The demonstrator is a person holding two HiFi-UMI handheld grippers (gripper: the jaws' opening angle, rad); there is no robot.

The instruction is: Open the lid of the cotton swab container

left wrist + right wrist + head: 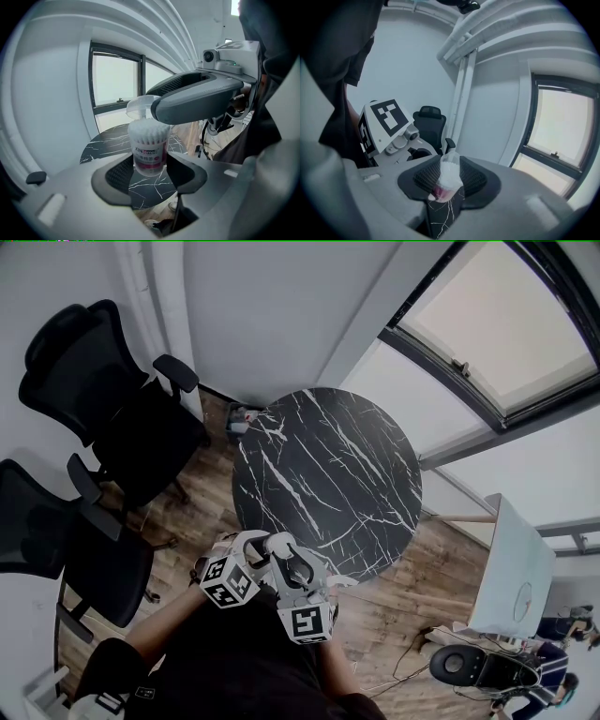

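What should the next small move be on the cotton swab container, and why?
Probably close the right tool onto the clear lid and swing it further back. The left tool grips the cotton swab container by its lower body, and the lid already stands raised above the exposed swab tips, between the right tool's pads; whether they press on it yet I cannot tell.

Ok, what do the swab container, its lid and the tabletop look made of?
The container is likely clear glossy plastic: the swabs show through its wall. The lid looks like the same clear plastic, since light passes through. The tabletop is black, white-veined and marble-looking; whether stone or print, I can't tell.
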